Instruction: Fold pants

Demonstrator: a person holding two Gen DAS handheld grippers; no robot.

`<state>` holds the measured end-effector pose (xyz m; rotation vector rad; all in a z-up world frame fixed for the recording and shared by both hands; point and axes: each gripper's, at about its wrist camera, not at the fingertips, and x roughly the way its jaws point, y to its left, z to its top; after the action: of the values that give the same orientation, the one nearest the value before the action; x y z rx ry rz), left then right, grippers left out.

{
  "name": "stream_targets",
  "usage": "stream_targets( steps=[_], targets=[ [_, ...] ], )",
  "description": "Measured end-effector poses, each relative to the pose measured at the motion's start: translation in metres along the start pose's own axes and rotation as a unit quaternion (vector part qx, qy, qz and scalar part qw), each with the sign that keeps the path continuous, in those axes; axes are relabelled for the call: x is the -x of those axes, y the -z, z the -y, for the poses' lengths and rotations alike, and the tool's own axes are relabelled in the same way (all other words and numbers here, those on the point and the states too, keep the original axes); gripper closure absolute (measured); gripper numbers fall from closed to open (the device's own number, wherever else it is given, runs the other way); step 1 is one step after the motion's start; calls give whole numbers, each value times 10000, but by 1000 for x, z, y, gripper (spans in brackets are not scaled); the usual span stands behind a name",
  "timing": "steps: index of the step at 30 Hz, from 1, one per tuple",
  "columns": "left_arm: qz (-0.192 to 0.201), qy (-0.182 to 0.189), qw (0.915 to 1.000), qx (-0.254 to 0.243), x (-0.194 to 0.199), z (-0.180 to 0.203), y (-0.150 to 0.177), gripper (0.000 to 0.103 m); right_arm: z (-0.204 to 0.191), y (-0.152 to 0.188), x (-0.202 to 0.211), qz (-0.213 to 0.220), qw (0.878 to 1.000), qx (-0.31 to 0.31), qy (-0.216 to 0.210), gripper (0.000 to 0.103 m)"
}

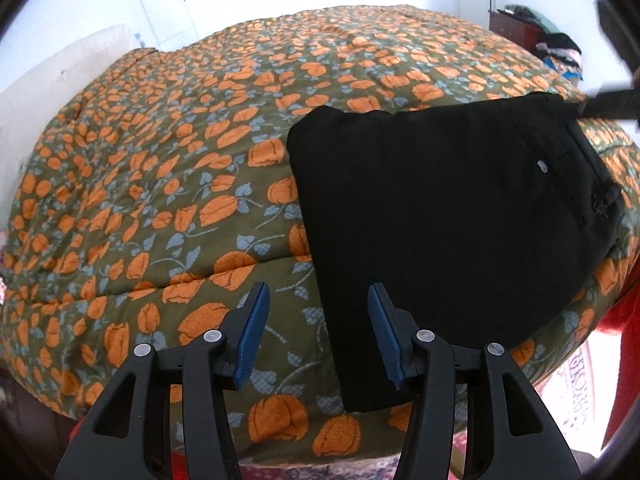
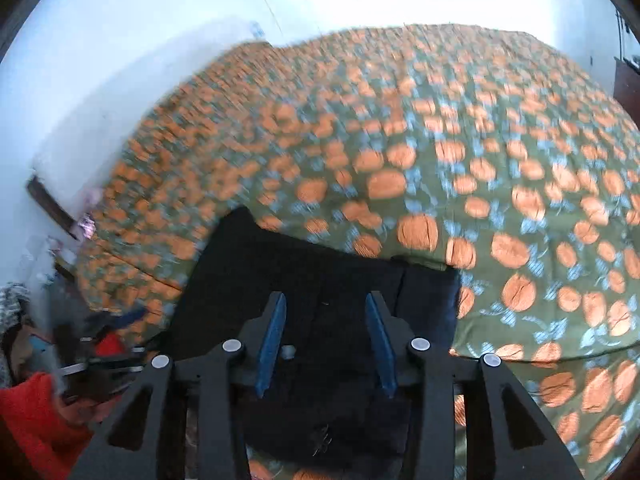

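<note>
The black pants (image 1: pixel 448 224) lie folded into a compact rectangle on the bed, with a small white button showing near their right side. My left gripper (image 1: pixel 318 308) is open and empty, held just above the pants' near left edge. In the right wrist view the pants (image 2: pixel 312 280) lie directly under my right gripper (image 2: pixel 325 312), which is open and empty above them. That view is motion-blurred. The right gripper also shows as a dark shape at the pants' far right corner in the left wrist view (image 1: pixel 612 102).
A quilt (image 1: pixel 160 184) with orange flowers on olive green covers the bed. White walls and doors stand behind. A dark red cabinet (image 1: pixel 516 28) with piled clothes is at the far right. The person's red sleeve (image 2: pixel 36 424) shows at the lower left.
</note>
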<state>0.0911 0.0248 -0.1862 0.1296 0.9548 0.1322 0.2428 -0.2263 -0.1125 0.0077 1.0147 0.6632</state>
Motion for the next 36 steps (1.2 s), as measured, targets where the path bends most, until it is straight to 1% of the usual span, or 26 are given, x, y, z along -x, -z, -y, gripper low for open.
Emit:
stream_targets(
  steps=[3, 5, 8, 9, 10, 11, 13, 14, 15, 16, 17, 18, 19, 20, 21, 22, 24, 26, 27, 28, 29, 30, 31, 32, 33, 36],
  targets=[
    [-41, -6, 10000, 22, 0, -1, 1, 50, 18, 16, -37, -526, 9980, -259, 247, 62],
    [-70, -15, 10000, 44, 0, -3, 1, 50, 22, 23, -32, -436, 9984, -304, 210, 63],
    [-111, 79, 9998, 158, -1, -7, 0, 49, 9, 26, -8, -256, 9993, -255, 139, 63],
    [-145, 140, 9996, 211, -2, -9, 0, 45, 0, 30, 6, -156, 9998, -99, 92, 62],
    [-214, 244, 9991, 258, -3, -11, 0, 36, -7, 37, 12, -122, 9999, 6, 57, 62],
    [-277, 352, 9986, 290, -6, -12, 1, 33, -12, 47, 14, -218, 9997, 93, 43, 59],
    [-350, 607, 9966, 442, -7, -24, 0, 27, -12, 67, 2, -866, 9960, 216, 67, 58],
    [-376, 729, 9949, 585, -8, -33, -1, 24, -12, 76, 3, -967, 9949, 274, 85, 58],
    [-425, 924, 9916, 795, -12, -44, -3, 14, -8, 80, 12, -828, 9962, 254, 45, 57],
    [-532, 1185, 9861, 1033, -19, -54, -4, 7, -1, 80, 21, -678, 9976, 101, -55, 51],
    [-704, 1480, 9784, 1257, -29, -63, -5, 7, 12, 76, 32, -491, 9984, -221, -177, 34],
    [-880, 1705, 9709, 1435, -40, -67, -5, 7, 22, 73, 36, -368, 9982, -438, -179, 23],
    [-1097, 1954, 9610, 1618, -54, -70, -4, 7, 36, 69, 37, -301, 9972, -662, -166, 23],
    [-1252, 2139, 9530, 1744, -65, -70, -3, 7, 46, 65, 31, -400, 9957, -800, -251, 24],
    [-1318, 2259, 9481, 1805, -70, -68, -3, 7, 60, 63, 19, -647, 9915, -1031, -460, 27],
    [-1354, 2386, 9443, 1820, -74, -65, -3, 7, 71, 63, 5, -837, 9865, -1263, -619, 28],
    [-1303, 2538, 9428, 1723, -72, -55, -7, 7, 83, 64, -13, -1059, 9791, -1501, -874, 36],
    [-1328, 2838, 9359, 1612, -73, -42, -11, 8, 85, 70, -29, -1214, 9711, -1634, -1249, 37],
    [-1412, 2947, 9319, 1572, -75, -37, -13, 10, 83, 70, -37, -1346, 9695, -1591, -1289, 37],
    [-1500, 2967, 9305, 1537, -78, -31, -14, 31, 82, 72, -42, -1444, 9697, -1537, -1229, 37],
    [-1553, 2989, 9295, 1501, -78, -25, -15, 39, 82, 72, -49, -1533, 9685, -1544, -1213, 39],
    [-1519, 2833, 9355, 1464, -74, -22, -18, 51, 84, 72, -51, -1599, 9657, -1616, -1256, 49],
    [-1364, 2726, 9421, 1400, -63, -20, -23, 73, 83, 70, -48, -1586, 9652, -1598, -1329, 56],
    [-1219, 2706, 9457, 1328, -52, -19, -29, 78, 79, 70, -41, -1521, 9686, -1474, -1305, 64],
    [-1006, 2736, 9486, 1235, -36, -19, -39, 79, 69, 64, -29, -1404, 9735, -1242, -1309, 68],
    [-430, 2891, 9495, 1139, -3, -24, -77, 80, 47, 46, -6, -1073, 9780, -986, -1490, 73]
  ],
)
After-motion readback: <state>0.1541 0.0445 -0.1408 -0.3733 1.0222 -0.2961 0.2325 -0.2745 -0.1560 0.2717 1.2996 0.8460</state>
